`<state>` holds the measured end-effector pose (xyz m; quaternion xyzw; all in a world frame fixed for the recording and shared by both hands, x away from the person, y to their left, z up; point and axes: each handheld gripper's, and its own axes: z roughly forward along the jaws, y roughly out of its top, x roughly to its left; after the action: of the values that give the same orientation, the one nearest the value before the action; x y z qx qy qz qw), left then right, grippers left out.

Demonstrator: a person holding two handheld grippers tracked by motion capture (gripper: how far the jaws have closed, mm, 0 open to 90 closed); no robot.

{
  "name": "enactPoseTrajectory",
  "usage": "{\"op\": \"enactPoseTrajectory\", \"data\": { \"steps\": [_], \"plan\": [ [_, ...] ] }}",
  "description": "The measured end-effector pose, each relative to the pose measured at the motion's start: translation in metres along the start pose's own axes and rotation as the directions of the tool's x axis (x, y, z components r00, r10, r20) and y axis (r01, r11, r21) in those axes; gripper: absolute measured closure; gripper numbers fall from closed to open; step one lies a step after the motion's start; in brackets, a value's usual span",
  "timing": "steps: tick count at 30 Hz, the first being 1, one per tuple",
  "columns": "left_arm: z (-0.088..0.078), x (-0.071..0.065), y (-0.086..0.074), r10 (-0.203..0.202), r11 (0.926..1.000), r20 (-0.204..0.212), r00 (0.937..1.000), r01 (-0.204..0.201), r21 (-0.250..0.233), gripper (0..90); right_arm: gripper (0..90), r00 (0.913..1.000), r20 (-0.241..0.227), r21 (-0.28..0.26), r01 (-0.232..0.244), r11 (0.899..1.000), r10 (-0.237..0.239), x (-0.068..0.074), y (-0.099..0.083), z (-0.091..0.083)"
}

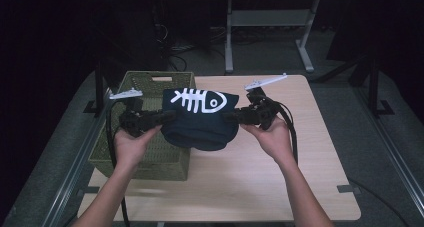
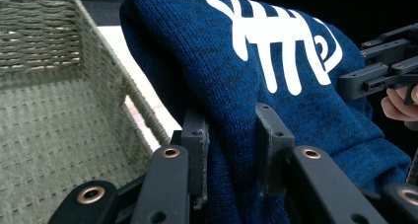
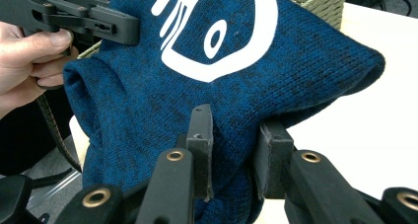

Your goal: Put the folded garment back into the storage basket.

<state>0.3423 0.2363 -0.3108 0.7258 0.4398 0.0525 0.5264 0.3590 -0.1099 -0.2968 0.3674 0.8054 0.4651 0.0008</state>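
Your left gripper [image 1: 167, 116] clamps left edge of sweater [image 1: 200, 124]; your right gripper [image 1: 231, 117] clamps right edge. Sweater hangs folded between them, dark blue, white fishbone print facing up. It sits above desk [image 1: 280, 187], partly over right rim of green basket [image 1: 150, 157]. Basket stands at desk's left edge. Your left hand [image 1: 131, 146] over basket, right hand [image 1: 270, 137] over desk.

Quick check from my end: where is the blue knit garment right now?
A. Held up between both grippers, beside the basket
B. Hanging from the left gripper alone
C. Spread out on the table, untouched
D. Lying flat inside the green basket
A: the left gripper and right gripper each clamp a side of the blue knit garment, lifted beside the green basket.
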Motion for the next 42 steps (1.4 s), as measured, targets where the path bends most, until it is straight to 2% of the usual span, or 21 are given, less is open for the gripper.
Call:
{"op": "enactPoseTrajectory", "data": {
  "steps": [4, 18, 42],
  "plan": [
    [-0.007, 0.005, -0.003, -0.017, 0.9998, 0.006, 0.9998, 0.018, -0.012, 70.5, 71.9, 1.0, -0.006, 0.001, 0.007, 1.0, -0.007, 0.004, 0.004, 0.007],
    [-0.027, 0.022, -0.009, -0.04, 0.9988, -0.031, 0.9987, 0.039, -0.031, 70.6, 71.9, 0.9991, -0.027, 0.018, 0.033, 0.999, -0.032, 0.013, 0.017, 0.033],
    [-0.067, 0.052, -0.012, -0.083, 0.9951, -0.115, 0.9899, 0.076, -0.062, 70.8, 71.9, 0.9968, -0.073, 0.006, 0.035, 0.999, -0.034, 0.032, 0.04, 0.083]
  ]
}}
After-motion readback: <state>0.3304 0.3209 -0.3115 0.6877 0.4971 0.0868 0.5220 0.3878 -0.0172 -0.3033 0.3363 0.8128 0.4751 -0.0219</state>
